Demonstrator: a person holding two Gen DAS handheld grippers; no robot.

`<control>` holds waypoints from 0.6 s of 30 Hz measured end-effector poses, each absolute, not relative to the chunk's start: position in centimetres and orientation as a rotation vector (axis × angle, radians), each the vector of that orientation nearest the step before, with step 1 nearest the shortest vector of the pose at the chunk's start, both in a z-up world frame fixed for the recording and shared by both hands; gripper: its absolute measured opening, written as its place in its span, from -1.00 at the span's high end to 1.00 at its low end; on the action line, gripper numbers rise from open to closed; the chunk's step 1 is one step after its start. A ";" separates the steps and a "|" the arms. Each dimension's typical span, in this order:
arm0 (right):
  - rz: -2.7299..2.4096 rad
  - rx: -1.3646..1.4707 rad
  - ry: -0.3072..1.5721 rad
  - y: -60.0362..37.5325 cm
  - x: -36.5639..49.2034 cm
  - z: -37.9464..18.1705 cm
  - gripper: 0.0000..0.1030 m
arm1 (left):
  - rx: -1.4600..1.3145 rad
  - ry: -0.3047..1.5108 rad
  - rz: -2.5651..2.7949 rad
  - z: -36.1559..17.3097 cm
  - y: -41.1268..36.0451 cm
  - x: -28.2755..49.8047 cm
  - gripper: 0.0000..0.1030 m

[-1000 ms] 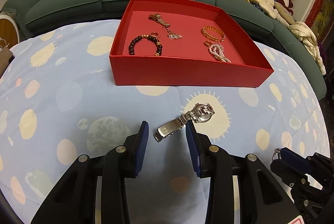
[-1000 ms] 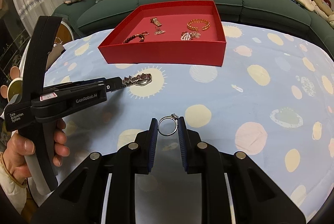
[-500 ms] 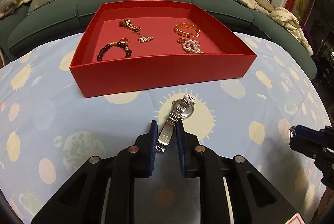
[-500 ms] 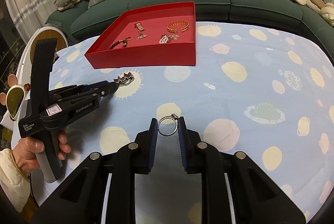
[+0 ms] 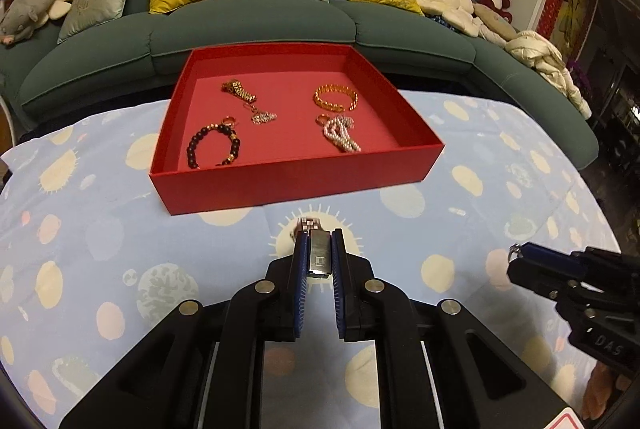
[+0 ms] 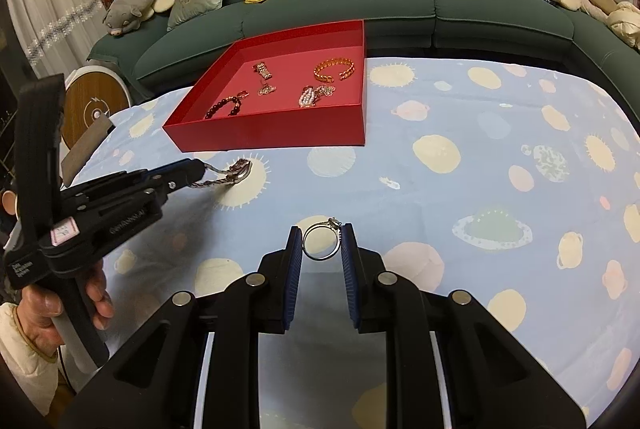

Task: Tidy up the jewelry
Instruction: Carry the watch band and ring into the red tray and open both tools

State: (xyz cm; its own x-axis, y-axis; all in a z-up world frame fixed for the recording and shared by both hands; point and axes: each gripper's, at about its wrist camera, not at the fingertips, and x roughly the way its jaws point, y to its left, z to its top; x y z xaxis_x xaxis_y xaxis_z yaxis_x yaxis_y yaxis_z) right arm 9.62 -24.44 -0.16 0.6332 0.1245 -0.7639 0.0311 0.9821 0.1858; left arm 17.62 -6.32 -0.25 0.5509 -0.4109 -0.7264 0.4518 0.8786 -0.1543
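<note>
Left gripper is clamping the watch by its band: the clasp end is sitting flat between the blue pads, and the links are sticking out past the tips toward the far side. In the right wrist view the left gripper is coming in from the left edge, jaws closed on the band end. The watch is trailing to the right of the tips, with the case end lying on or just above a pale sun print on the tablecloth; I cannot tell if it is touching.

The red tray is sitting just beyond the watch, near wall facing the gripper. Inside, left to right: a dark bead bracelet near left, a gold link strap far left with a small charm beside it, a pearl bracelet near right, a gold bangle far right.

Right gripper is gripping the ring: the band is standing upright between the pads, each side touching a pad, with the stone setting at the upper right against the right-hand pad. It is hanging above the tablecloth, right of the watch and nearer than the tray. In the left wrist view the right gripper is showing at the right edge, with a bit of the ring at its tip.

A green sofa with cushions is running along the far side.
</note>
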 end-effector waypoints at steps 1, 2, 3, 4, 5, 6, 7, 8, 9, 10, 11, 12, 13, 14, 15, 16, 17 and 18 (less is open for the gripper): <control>0.055 0.190 0.883 -24.5 9.7 -0.1 0.63 | 0.035 0.842 -0.510 0.3 -6.1 17.6 0.82; 0.054 0.191 0.881 -24.5 9.7 0.0 0.63 | 0.021 0.844 -0.507 0.7 -5.9 17.6 0.82; 0.053 0.190 0.879 -24.5 9.8 0.0 0.63 | 0.007 0.848 -0.512 1.1 -5.7 17.5 0.82; 0.052 0.191 0.877 -24.5 9.8 0.1 0.63 | -0.002 0.848 -0.510 1.4 -5.5 17.5 0.82; 0.051 0.194 0.877 -24.5 9.8 0.1 0.63 | -0.009 0.845 -0.506 1.7 -5.3 17.4 0.82; 0.051 0.196 0.876 -24.5 9.9 0.1 0.63 | -0.014 0.842 -0.507 2.0 -5.2 17.3 0.82; 0.051 0.196 0.874 -24.4 9.9 0.1 0.63 | -0.019 0.839 -0.508 2.3 -5.1 17.2 0.82; 0.053 0.197 0.873 -24.4 10.0 0.2 0.63 | -0.024 0.840 -0.511 2.6 -5.0 17.1 0.82; 0.056 0.197 0.871 -24.3 10.0 0.3 0.63 | -0.033 0.838 -0.515 3.0 -4.9 17.0 0.82; 0.059 0.197 0.867 -24.1 10.1 0.5 0.63 | -0.037 0.836 -0.515 3.3 -4.7 16.8 0.82; 0.064 0.194 0.863 -23.9 10.2 0.7 0.63 | -0.039 0.832 -0.518 3.7 -4.7 16.7 0.82; 0.067 0.189 0.858 -23.7 10.3 0.9 0.63 | -0.039 0.828 -0.519 4.0 -4.7 16.6 0.82; 0.072 0.183 0.853 -23.5 10.4 1.1 0.63 | -0.035 0.823 -0.518 4.4 -4.7 16.5 0.82; 0.077 0.181 0.847 -23.3 10.6 1.4 0.63 | -0.033 0.816 -0.520 4.9 -4.8 16.5 0.82; 0.082 0.180 0.841 -23.2 10.8 1.8 0.63 | -0.031 0.812 -0.518 5.3 -4.9 16.5 0.82; 0.088 0.179 0.836 -23.1 11.2 2.1 0.63 | -0.030 0.810 -0.515 5.7 -4.9 16.7 0.82; 0.093 0.181 0.829 -23.1 11.7 2.6 0.63 | -0.028 0.809 -0.512 6.1 -5.0 17.0 0.82; 0.098 0.184 0.820 -23.2 12.2 3.1 0.63 | -0.025 0.806 -0.506 6.6 -5.1 17.5 0.82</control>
State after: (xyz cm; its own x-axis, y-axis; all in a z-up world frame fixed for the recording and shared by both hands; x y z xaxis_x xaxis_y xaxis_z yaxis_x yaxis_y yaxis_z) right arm 12.16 -23.22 3.11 0.6786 0.1580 -0.7173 -0.0161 0.9795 0.2006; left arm 17.46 -5.11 6.61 0.5807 -0.4422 -0.6836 0.4232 0.8812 -0.2105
